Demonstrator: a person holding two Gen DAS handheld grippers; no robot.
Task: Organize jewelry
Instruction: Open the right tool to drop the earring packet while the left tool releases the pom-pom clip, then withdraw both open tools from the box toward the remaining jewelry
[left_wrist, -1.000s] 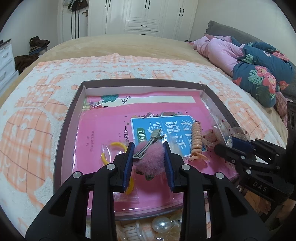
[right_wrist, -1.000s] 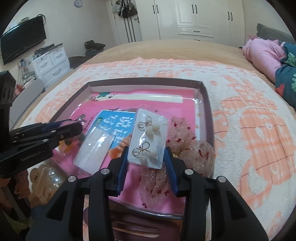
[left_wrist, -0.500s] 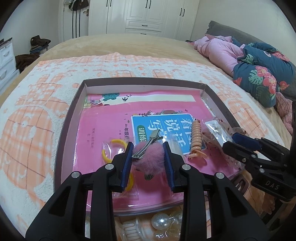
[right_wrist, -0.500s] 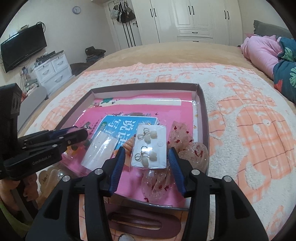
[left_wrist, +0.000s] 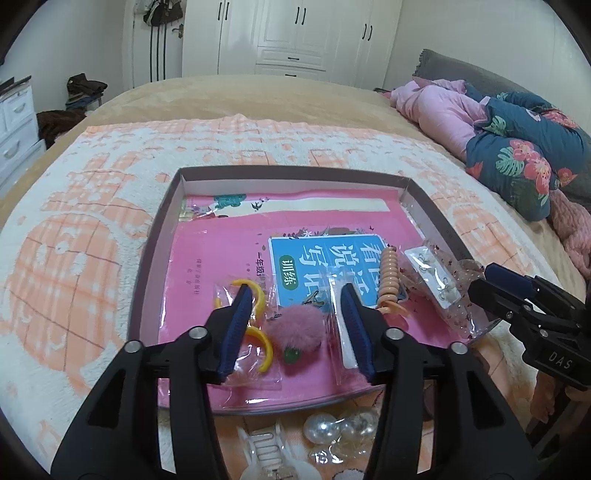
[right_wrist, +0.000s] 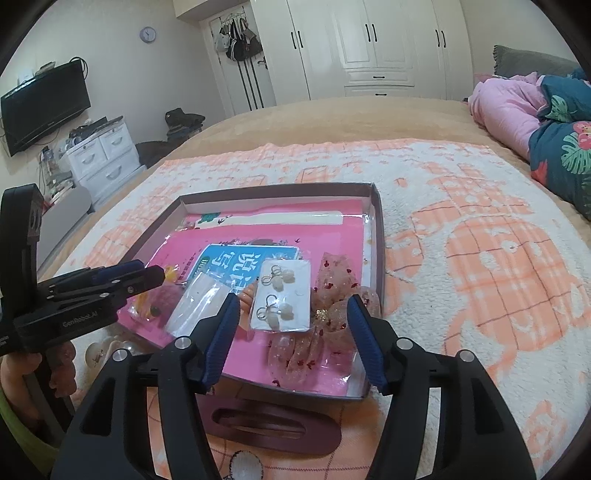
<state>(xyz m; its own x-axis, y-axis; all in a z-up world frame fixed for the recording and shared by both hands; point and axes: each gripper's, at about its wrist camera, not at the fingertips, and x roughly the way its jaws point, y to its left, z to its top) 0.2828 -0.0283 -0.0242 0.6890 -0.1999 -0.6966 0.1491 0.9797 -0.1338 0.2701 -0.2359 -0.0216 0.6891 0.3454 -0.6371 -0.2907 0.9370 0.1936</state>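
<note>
Tray (left_wrist: 155, 236): ahead of both grippers, on the bed, lined with a pink book.
Already in tray: pink pompom clip (left_wrist: 297, 326) lying free between the spread fingers of the left gripper (left_wrist: 297, 325); earring card (right_wrist: 282, 299) just ahead of the right gripper (right_wrist: 291, 332), also spread and holding nothing.
Still outside: dark oval hair clip (right_wrist: 273, 424) below the right gripper; clear claw clip (left_wrist: 266, 446) and pearl beads (left_wrist: 325, 432) below the left.
Progress: judged more than halfway.

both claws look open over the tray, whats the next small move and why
Probably draw the left claw back toward the pearl clip outside the tray: the pink pompom clip already lies inside, between open jaws.
</note>
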